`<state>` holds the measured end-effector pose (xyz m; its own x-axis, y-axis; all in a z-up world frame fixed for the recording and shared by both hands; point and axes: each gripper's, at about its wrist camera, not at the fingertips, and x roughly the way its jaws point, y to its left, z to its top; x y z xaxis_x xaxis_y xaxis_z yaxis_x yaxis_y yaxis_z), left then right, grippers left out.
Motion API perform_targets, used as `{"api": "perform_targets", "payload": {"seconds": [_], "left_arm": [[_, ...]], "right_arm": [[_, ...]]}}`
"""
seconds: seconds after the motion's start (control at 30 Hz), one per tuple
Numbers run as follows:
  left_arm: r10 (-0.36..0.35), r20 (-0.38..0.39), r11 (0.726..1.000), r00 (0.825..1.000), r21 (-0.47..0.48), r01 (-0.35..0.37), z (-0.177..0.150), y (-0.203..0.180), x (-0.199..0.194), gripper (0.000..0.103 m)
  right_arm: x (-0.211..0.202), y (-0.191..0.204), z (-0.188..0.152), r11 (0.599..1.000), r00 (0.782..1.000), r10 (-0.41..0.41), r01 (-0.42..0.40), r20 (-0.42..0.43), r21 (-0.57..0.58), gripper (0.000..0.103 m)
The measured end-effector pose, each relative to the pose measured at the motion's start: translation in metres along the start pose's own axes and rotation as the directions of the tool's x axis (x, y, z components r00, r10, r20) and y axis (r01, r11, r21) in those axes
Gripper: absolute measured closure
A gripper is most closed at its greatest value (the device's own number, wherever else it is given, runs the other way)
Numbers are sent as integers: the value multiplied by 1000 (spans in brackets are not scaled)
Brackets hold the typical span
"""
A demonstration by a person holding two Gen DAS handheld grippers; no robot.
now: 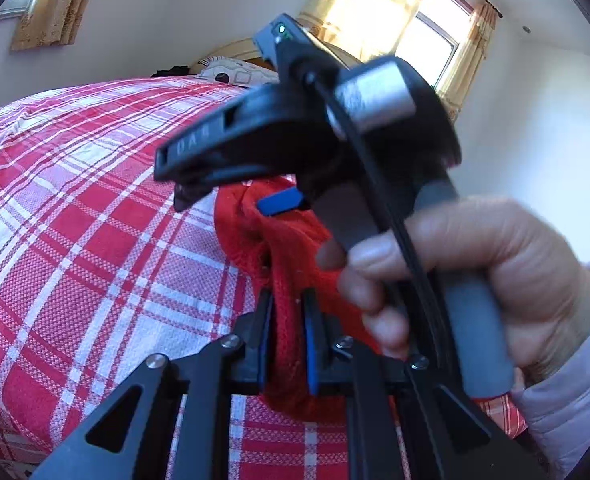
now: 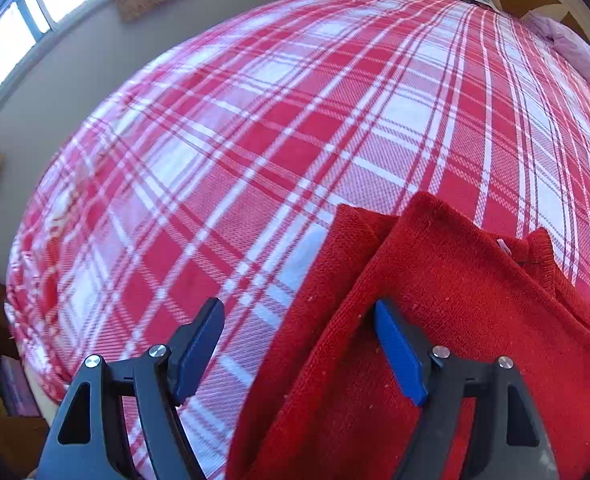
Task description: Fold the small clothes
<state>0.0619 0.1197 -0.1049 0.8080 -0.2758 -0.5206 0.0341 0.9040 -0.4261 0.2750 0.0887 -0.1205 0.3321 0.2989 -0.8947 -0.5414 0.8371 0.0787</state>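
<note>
The bed (image 2: 255, 128) fills both views, its red-and-white plaid cover spread wide, and your red sweater (image 2: 455, 320) lies on it at the near side. It already looks partly folded: in the right wrist view one layer lies over another, with two straight edges running side by side up the cover and the neckline showing at the far right. So, by my reading, at least one fold is in and the job is somewhere in the middle (how many folds are left, I can't say from here).

Now your left tongs (image 1: 287, 344): they're pressed in on a bunched ridge of the knit, the red fabric squeezed between the two blue pads and rising away toward the other tool. You've got a firm pinch there.

Your right tongs (image 2: 299, 352) are spread wide. The one blue finger sits over the plaid, clear of the cloth; the other rests on or just above the upper layer, near its edge. The sweater's edge runs between them, nothing gripped.

In the left wrist view your right hand (image 1: 475, 272) holds its tool directly above the sweater, blurred.
</note>
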Motion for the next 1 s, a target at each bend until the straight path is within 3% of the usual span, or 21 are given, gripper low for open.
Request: {"api": "perform_targets", "payload": {"seconds": [0.07,0.1,0.13,0.17,0.23,0.33,0.43,0.57,0.8,1.0], "left_arm": [[4,-3,1000,1000,-5,-4,0,1,0,89],[8,-6,1000,1000,-4,-8,-3,0,-3,89],[12,-8,1000,1000,-3,-12,-2,0,-2,89],[12,-11,1000,1000,-3,-12,-1,-1,-3,89],[11,-16,1000,1000,5,-11,4,-6,-2,89],[0,-20,999,1000,42,1,14,-21,-3,89],[-28,-19,995,999,95,29,20,-40,-4,89],[-107,-21,974,994,198,109,24,-85,-5,89],[-258,-114,885,959,371,282,2,-177,8,89],[-304,-225,794,926,476,377,-36,-236,31,89]], "right_arm": [[4,6,-3,998,1000,-31,31,3,-60,27],[4,8,-4,995,998,-63,63,3,-81,37],[3,7,-4,990,994,-109,109,4,-93,61],[-1,2,-4,987,991,-136,136,7,-83,71],[-10,-15,-3,999,998,-54,54,16,-4,86],[-31,-43,-8,994,997,41,-48,70,101,87],[-61,-73,-17,975,982,117,-143,150,172,88],[-107,-111,-35,957,960,141,-195,241,216,88],[-167,-208,-96,914,933,95,-220,347,341,89],[-181,-279,-160,857,916,32,-231,399,461,89]]}}
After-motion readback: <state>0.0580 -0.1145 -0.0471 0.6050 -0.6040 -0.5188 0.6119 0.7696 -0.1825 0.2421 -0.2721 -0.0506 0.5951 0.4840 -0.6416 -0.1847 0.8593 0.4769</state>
